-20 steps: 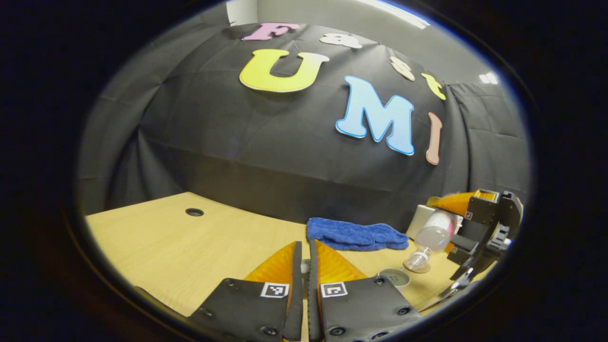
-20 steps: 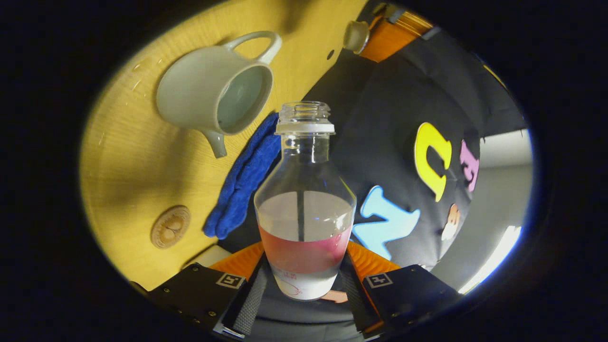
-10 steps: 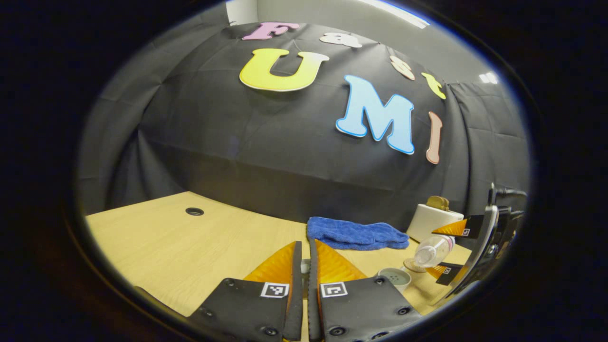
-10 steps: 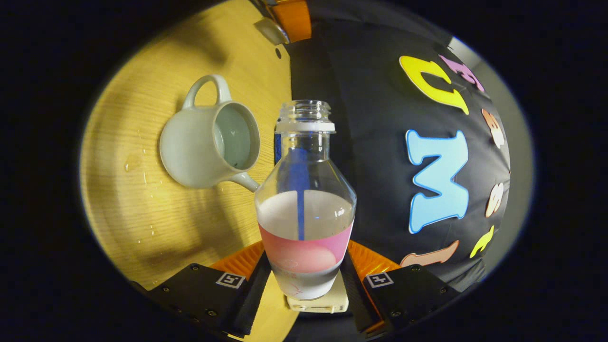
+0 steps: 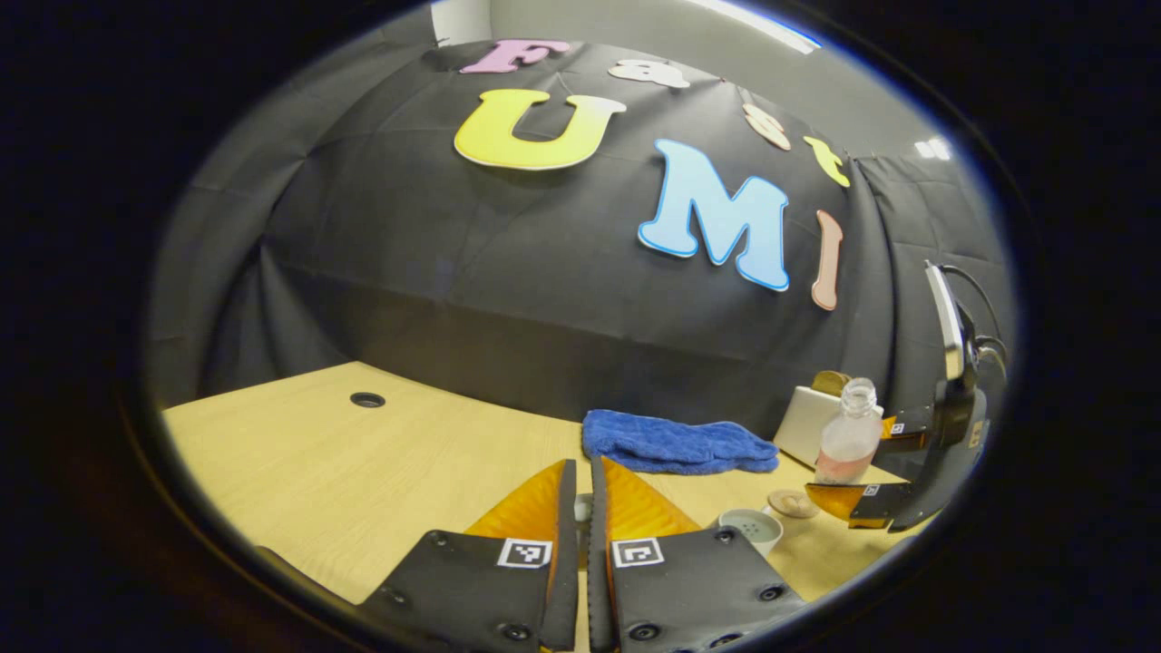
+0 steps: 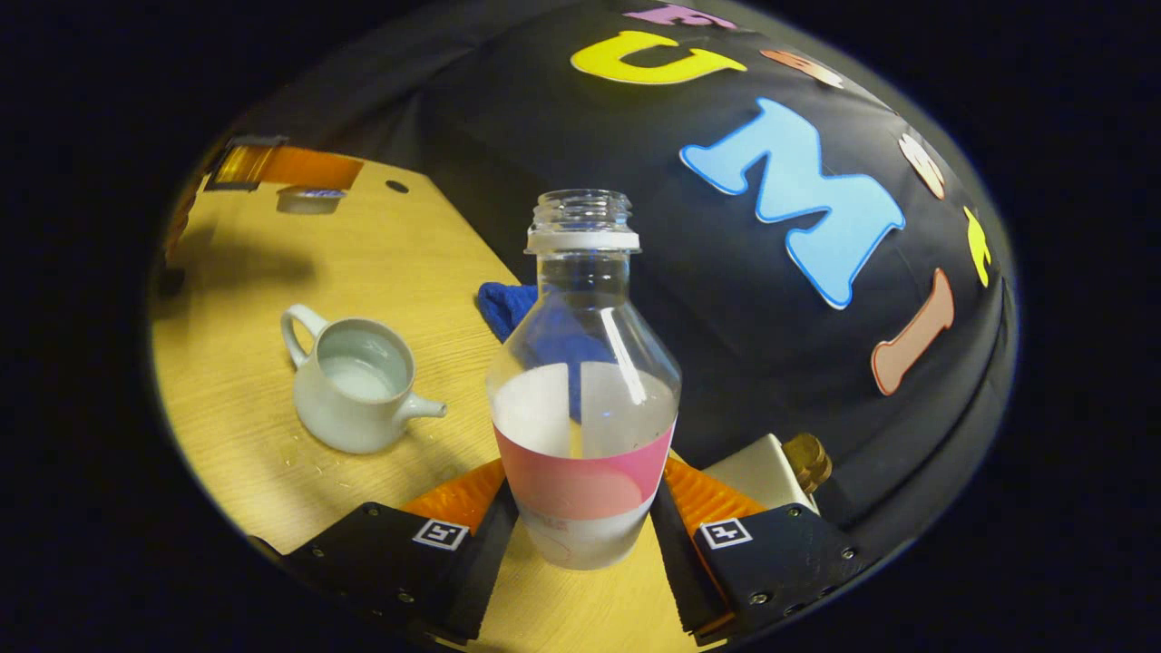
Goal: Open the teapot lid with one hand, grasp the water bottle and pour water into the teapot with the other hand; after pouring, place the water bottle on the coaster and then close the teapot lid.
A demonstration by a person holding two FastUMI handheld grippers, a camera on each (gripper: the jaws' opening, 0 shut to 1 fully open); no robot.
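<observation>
Gripping upright water bottle (image 6: 583, 381) in right claw (image 6: 580, 535), left claw (image 5: 580, 508) clenched on lid; off-centre coaster (image 5: 792, 503) landing risks toppling.

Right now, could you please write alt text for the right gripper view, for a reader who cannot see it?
The right gripper holds an uncapped, upright water bottle, its jaws pressing on both sides of the pink-labelled lower part. To the left, a pale teapot stands open on the wooden table with water inside; a blue cloth lies behind the bottle.
</observation>
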